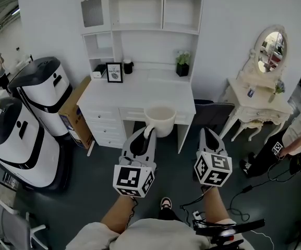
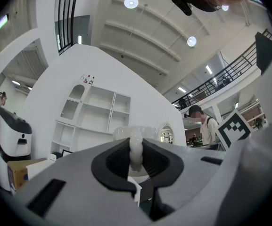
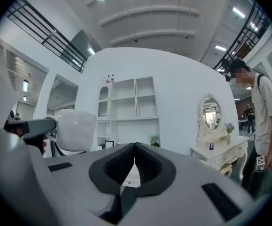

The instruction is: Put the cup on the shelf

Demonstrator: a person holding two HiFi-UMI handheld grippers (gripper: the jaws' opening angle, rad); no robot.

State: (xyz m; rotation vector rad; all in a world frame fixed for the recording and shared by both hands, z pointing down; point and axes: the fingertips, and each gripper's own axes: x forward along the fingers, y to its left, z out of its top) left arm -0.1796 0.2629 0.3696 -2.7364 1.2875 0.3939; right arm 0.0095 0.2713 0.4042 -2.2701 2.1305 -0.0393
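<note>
A high-ceilinged lab hall: white shelf [image 1: 163,9], dressing table [image 1: 254,100], parked robots [image 1: 40,95].

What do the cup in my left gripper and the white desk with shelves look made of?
The cup is likely glazed ceramic: off-white and fairly glossy, with soft highlights on its wall; plastic is possible. The desk and shelves are probably painted wood or board: matte white, with flat panels and drawer fronts.

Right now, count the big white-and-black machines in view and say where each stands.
2. One machine stands left of the desk, beside the cardboard box; the other machine stands nearer the camera, further left. Others may be hidden past the picture's edge.
</note>
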